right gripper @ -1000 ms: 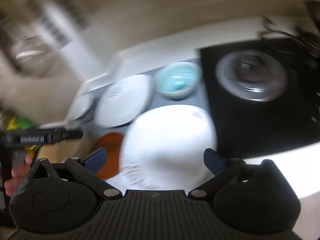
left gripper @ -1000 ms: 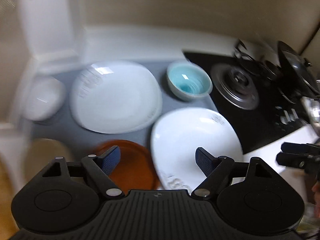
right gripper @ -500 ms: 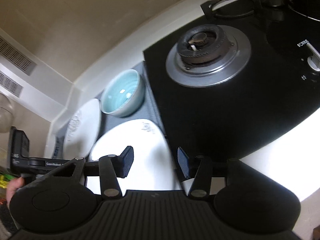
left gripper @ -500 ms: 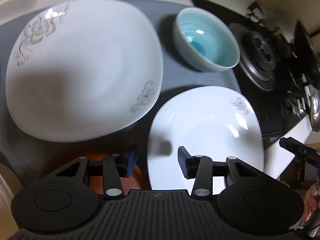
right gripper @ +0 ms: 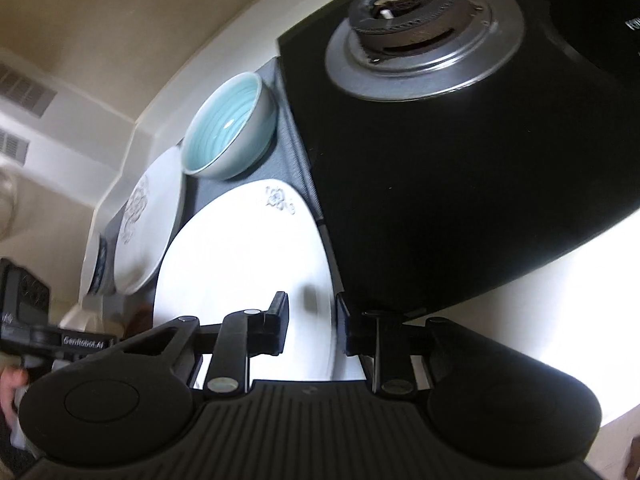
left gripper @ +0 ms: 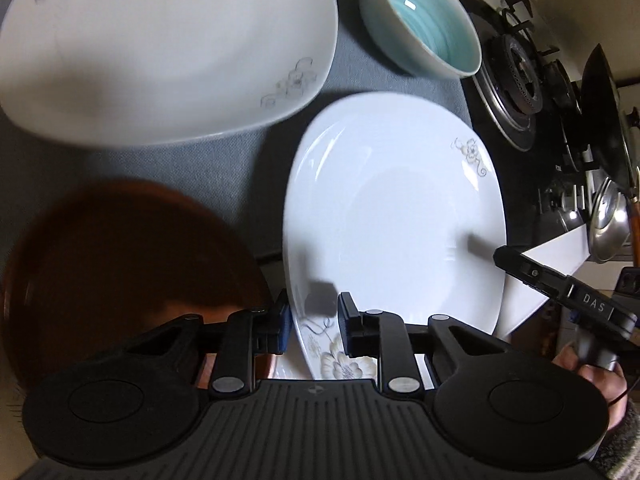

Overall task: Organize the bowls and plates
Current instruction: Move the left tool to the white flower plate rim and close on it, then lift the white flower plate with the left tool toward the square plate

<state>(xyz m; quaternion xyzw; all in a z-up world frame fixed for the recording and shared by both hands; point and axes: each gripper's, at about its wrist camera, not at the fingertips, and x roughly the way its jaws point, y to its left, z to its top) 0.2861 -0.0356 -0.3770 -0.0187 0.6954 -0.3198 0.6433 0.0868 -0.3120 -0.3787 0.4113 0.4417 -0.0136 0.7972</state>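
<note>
Our left gripper [left gripper: 312,322] has just been narrowing its jaws, and they now straddle the near left rim of the plate [left gripper: 400,216], one pad outside and one over the floral corner; we cannot tell whether the pads press yet. Our right gripper [right gripper: 311,324] has also been closing, its jaws astride the plate's right rim beside the hob [right gripper: 460,184], contact likewise unclear. The plate lies on a grey mat [left gripper: 208,168] on a pale counter [right gripper: 540,280]. Behind the plate sits a blue bowl [left gripper: 424,20]; to the plate's far left, a larger plate [left gripper: 160,48]; to its near left, a brown dish [left gripper: 120,272]. Right of the plate, the hob carries a burner [right gripper: 420,12]. Beige walls [right gripper: 120,20] rise behind.
</note>
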